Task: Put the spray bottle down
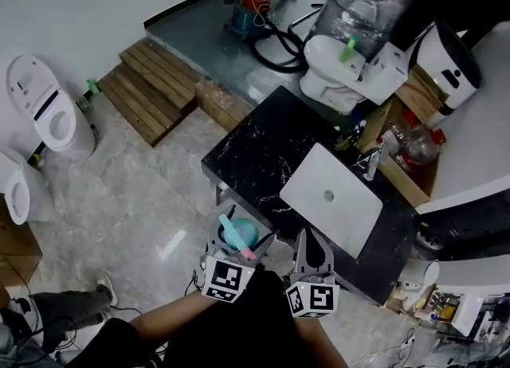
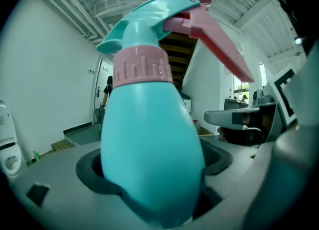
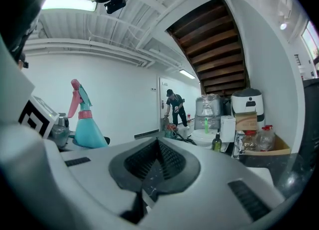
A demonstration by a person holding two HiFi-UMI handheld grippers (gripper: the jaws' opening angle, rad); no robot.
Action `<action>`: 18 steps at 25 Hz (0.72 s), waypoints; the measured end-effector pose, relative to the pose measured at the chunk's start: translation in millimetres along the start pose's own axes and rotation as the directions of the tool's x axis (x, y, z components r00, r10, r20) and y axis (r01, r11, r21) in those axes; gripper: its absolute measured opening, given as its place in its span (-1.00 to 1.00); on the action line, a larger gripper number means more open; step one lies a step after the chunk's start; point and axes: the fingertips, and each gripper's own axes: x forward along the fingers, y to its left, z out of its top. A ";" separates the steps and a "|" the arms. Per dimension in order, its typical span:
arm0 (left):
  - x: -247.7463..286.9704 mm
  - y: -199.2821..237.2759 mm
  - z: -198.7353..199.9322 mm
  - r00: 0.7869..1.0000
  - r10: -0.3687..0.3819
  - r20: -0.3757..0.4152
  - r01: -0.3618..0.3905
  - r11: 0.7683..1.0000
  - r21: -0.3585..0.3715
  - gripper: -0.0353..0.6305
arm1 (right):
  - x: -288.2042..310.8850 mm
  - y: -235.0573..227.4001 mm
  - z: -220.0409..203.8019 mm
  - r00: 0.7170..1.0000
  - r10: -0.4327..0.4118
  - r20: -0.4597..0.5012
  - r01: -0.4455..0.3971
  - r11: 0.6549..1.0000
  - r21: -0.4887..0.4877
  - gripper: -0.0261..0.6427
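Observation:
A teal spray bottle point(image 1: 236, 232) with a pink collar and trigger stands upright between the jaws of my left gripper point(image 1: 241, 240), which is shut on its body. It hangs just off the near left corner of the black marble table point(image 1: 255, 151). In the left gripper view the spray bottle point(image 2: 149, 139) fills the middle, its base down between the jaws of the left gripper point(image 2: 149, 194). My right gripper point(image 1: 309, 242) is beside it, shut on nothing, over the table's near edge. The right gripper view shows the right gripper point(image 3: 157, 160) with its pads together and the spray bottle point(image 3: 87, 124) off to its left.
A white basin point(image 1: 331, 197) with a drain hole lies on the table, with a faucet point(image 1: 373, 163) behind it. A cardboard box point(image 1: 406, 155) of bottles sits at the right. Toilets point(image 1: 44, 115) stand at left, wooden steps point(image 1: 155, 88) beyond. A person point(image 3: 174, 107) stands far back.

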 end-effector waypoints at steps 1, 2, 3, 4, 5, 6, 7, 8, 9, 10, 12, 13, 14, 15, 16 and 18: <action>-0.6 4.0 0.6 1.000 0.008 0.000 -0.008 1.000 0.002 0.47 | 4.1 3.0 0.2 1.000 0.015 -0.001 -0.015 1.000 0.008 -0.88; -0.7 7.6 1.8 1.000 0.018 0.001 -0.018 1.000 0.005 0.47 | 7.4 5.4 0.7 1.000 0.028 0.001 -0.028 0.999 0.014 -0.88; -0.2 10.8 3.2 1.000 0.027 0.003 -0.027 1.000 0.007 0.47 | 10.2 6.8 1.0 0.999 0.037 0.005 -0.037 0.999 0.018 -0.88; 1.0 14.0 4.4 0.999 0.036 0.003 -0.036 0.999 0.007 0.47 | 12.9 7.5 1.5 0.999 0.042 0.009 -0.043 0.999 0.022 -0.88; 3.1 17.0 5.4 0.999 0.043 0.002 -0.043 0.999 0.007 0.47 | 15.8 7.5 2.4 0.999 0.046 0.013 -0.046 0.999 0.023 -0.88; 6.0 19.9 6.2 0.999 0.049 0.001 -0.049 0.999 0.008 0.47 | 19.0 7.0 3.9 0.999 0.048 0.017 -0.049 0.999 0.020 -0.88; 9.8 22.4 7.0 0.999 0.053 -0.002 -0.053 0.999 0.008 0.47 | 22.3 5.8 6.0 0.999 0.050 0.021 -0.050 0.999 0.016 -0.88; 14.0 24.4 8.0 0.998 0.055 -0.004 -0.055 0.998 0.009 0.47 | 25.5 3.9 8.0 0.998 0.050 0.024 -0.051 0.999 0.013 -0.88; 18.4 25.8 9.2 0.998 0.056 -0.006 -0.056 0.998 0.010 0.47 | 28.3 1.2 9.9 0.998 0.050 0.027 -0.050 0.999 0.014 -0.88; 23.2 26.4 10.7 0.998 0.054 -0.008 -0.054 0.998 0.010 0.47 | 30.8 -2.0 12.4 0.998 0.049 0.030 -0.049 0.999 0.015 -0.88; 35.1 26.3 14.4 0.999 0.046 -0.008 -0.046 0.999 0.013 0.47 | 36.1 -9.5 19.5 0.998 0.047 0.043 -0.047 0.999 0.016 -0.88; 42.3 26.4 16.5 0.999 0.040 -0.008 -0.040 0.999 0.015 0.47 | 39.8 -13.5 22.5 0.998 0.045 0.050 -0.046 0.999 0.018 -0.88; 50.1 27.0 18.5 0.999 0.035 -0.008 -0.034 0.999 0.017 0.47 | 44.6 -17.7 24.9 0.997 0.043 0.057 -0.044 0.999 0.020 -0.88; 58.3 27.9 20.6 1.000 0.030 -0.008 -0.030 0.999 0.018 0.47 | 50.2 -21.7 27.3 0.997 0.042 0.062 -0.043 0.999 0.021 -0.88; 66.5 28.6 22.5 1.000 0.027 -0.010 -0.027 0.999 0.018 0.47 | 56.1 -26.0 29.2 0.997 0.042 0.066 -0.043 0.999 0.022 -0.88; 82.7 29.5 26.0 1.000 0.021 -0.012 -0.021 1.000 0.019 0.47 | 67.8 -35.8 31.2 0.997 0.039 0.070 -0.041 0.999 0.026 -0.88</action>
